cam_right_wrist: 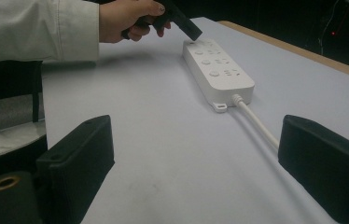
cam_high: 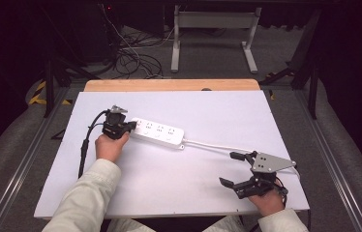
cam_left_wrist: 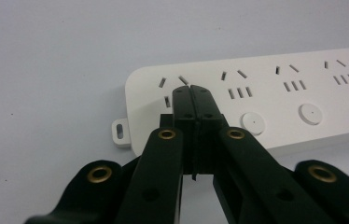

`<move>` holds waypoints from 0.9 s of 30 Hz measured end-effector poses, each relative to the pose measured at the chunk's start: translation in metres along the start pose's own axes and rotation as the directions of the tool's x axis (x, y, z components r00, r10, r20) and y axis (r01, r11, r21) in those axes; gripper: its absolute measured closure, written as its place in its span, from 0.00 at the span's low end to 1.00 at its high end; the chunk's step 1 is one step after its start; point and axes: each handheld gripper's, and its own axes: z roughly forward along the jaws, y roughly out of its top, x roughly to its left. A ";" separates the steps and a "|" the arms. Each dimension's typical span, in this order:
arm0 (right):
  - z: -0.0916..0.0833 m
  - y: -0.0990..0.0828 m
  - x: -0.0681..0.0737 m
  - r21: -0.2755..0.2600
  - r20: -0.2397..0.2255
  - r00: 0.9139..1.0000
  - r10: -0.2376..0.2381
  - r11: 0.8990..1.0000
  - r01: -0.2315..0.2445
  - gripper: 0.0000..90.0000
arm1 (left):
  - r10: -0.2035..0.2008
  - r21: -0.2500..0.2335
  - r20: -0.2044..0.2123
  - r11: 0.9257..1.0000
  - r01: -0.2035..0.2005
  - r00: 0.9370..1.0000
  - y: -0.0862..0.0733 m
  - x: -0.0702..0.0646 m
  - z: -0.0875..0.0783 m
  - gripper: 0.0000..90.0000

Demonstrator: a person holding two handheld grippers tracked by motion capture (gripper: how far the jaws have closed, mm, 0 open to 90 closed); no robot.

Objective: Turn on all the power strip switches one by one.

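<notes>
Pressing power strip (cam_left_wrist: 266, 98) end: left gripper (cam_left_wrist: 192, 91) clenched | right gripper (cam_high: 237, 169) released, high view | cord (cam_right_wrist: 256, 123) near

Black hand-held gripper (cam_high: 131, 126), pale sleeves (cam_high: 89, 193)

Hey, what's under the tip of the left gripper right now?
The closed left gripper sits over the end socket of the white power strip. Its slots show beside the tip; that socket's round button is covered, and contact cannot be told.

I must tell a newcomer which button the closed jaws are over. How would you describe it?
On the white table lies a white power strip with a row of round buttons. It is the end one under the left gripper, farthest from the cord.
</notes>
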 end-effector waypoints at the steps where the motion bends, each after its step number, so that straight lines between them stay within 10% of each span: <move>1: 0.000 0.000 0.000 -0.002 -0.002 1.000 0.001 1.000 -0.001 0.12 | 0.002 0.000 -0.001 1.000 -0.002 1.000 0.000 0.000 0.000 1.00; 27: 0.000 0.000 0.000 -0.012 -0.012 1.000 0.006 1.000 -0.006 0.12 | 0.039 -0.003 -0.054 0.999 -0.039 0.998 -0.005 -0.006 0.005 1.00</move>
